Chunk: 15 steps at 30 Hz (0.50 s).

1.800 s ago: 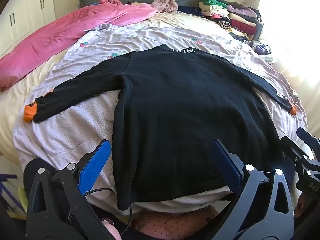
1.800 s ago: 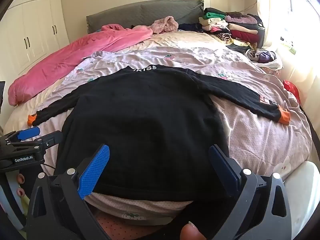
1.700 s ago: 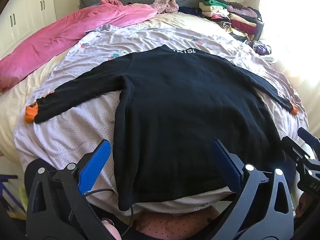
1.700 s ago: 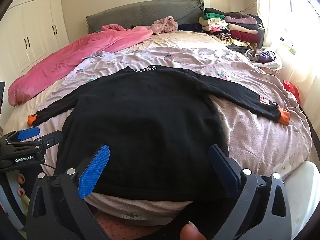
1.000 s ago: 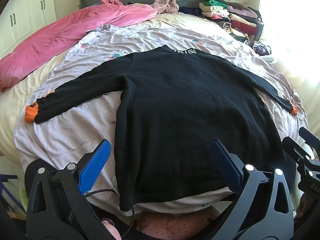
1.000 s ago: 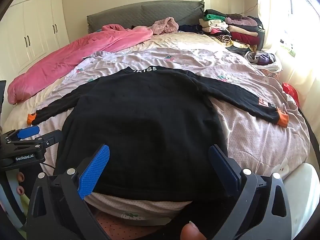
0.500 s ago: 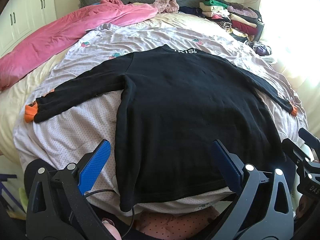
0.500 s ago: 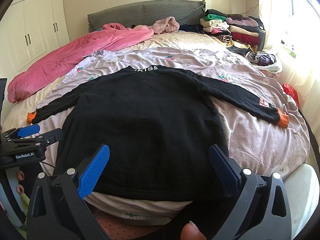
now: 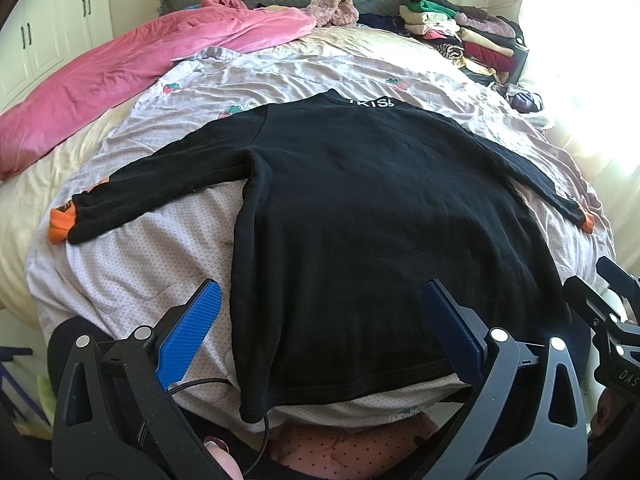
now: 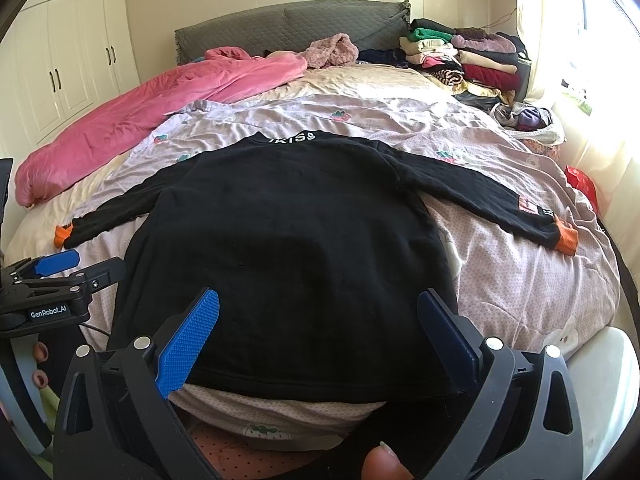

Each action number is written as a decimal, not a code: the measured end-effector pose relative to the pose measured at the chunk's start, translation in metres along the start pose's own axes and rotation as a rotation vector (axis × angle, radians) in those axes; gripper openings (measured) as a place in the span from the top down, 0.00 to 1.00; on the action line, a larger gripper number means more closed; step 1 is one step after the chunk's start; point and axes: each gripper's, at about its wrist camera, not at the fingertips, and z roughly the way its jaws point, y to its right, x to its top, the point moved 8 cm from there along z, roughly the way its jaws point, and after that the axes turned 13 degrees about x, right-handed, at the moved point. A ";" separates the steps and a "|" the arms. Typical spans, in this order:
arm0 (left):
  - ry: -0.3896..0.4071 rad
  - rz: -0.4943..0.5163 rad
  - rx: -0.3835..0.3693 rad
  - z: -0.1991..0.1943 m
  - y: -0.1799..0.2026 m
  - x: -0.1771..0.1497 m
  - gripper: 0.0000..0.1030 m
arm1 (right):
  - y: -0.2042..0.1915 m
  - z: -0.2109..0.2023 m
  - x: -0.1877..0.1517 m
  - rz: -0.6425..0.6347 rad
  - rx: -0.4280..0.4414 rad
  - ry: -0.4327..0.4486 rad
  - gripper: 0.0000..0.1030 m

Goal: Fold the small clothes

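A black long-sleeved top [image 9: 372, 216] with orange cuffs lies flat on the bed, sleeves spread, collar at the far end; it also shows in the right wrist view [image 10: 288, 232]. My left gripper [image 9: 320, 320] is open and empty, held over the hem near the top's left corner. My right gripper [image 10: 318, 326] is open and empty, held over the hem toward the right. The left gripper also shows at the left edge of the right wrist view [image 10: 60, 268]. Neither touches the cloth.
The bed has a lilac dotted cover [image 9: 120, 256]. A pink duvet [image 9: 132, 68] lies along the far left. A stack of folded clothes [image 10: 464, 60] sits at the far right by the grey headboard [image 10: 280, 24]. White wardrobes [image 10: 72, 64] stand left.
The right gripper has risen slightly, so the top sits a little lower in its view. Both stay open and the top has not moved.
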 end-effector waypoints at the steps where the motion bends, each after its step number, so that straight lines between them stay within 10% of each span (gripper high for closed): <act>1: 0.001 0.000 0.001 0.000 0.000 0.000 0.09 | 0.000 0.000 0.000 -0.001 0.000 0.000 0.04; 15: 0.000 0.001 -0.001 0.000 0.001 0.000 0.09 | -0.001 -0.001 0.001 -0.004 0.003 0.004 0.04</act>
